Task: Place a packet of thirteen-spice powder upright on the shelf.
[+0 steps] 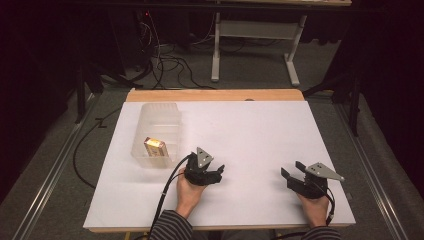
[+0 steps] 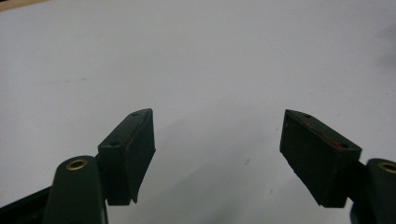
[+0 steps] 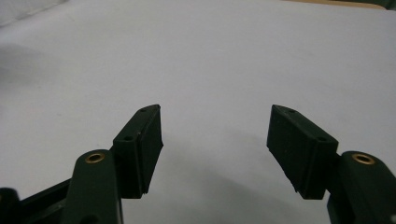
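Fingers (image 2: 130, 154) of both grippers gape, empty, over bare table (image 1: 250, 130) near its front edge.

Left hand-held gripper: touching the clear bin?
Apart. The high view shows bare white table between the left hand-held gripper and the clear bin; its jaws stand open.

Left tool (image 1: 218, 171), right tool (image 1: 291, 169): agape

One bench (image 1: 260, 130) carries everything, covered by one white sheet. Near its left edge stands one clear plastic bin (image 1: 156, 131), and inside that lies one small yellow-and-white box (image 1: 154, 147). Along the near edge there are two tongs: the left tongs (image 1: 219, 171) and the right tongs (image 1: 291, 169), each with two black jaws spread apart.
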{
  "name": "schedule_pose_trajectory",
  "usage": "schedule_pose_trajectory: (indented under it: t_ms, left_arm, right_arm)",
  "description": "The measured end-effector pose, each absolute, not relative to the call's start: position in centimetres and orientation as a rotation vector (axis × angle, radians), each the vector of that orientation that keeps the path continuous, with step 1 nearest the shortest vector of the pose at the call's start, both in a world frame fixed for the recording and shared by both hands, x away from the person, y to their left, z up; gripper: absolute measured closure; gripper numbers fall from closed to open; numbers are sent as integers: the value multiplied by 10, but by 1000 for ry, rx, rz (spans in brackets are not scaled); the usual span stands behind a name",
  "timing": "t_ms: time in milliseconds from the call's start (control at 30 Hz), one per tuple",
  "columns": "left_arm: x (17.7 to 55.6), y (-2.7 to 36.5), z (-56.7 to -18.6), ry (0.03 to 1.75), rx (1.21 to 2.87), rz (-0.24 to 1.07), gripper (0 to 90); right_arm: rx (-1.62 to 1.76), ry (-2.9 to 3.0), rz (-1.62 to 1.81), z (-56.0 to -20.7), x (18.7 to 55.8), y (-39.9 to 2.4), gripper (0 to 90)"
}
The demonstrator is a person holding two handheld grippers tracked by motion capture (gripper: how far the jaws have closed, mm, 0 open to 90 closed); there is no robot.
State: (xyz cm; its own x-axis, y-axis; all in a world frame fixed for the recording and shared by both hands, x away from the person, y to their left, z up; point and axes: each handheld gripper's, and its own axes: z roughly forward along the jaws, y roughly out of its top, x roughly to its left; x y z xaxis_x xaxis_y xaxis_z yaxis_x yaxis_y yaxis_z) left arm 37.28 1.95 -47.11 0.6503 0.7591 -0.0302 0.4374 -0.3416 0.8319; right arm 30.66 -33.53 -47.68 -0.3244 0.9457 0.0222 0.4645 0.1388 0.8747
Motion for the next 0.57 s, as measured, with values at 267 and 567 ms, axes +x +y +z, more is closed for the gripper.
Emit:
schedule_pose_trajectory:
  t_ms: [267, 567]
  left_arm:
    - [387, 25, -482, 1016, 1989, 430, 268]
    - [377, 20, -482, 942, 2005, 535, 270]
  right_arm:
    - [1342, 1869, 1112, -477, 307, -335, 360]
    - [1343, 1861, 1103, -477, 306, -334, 361]
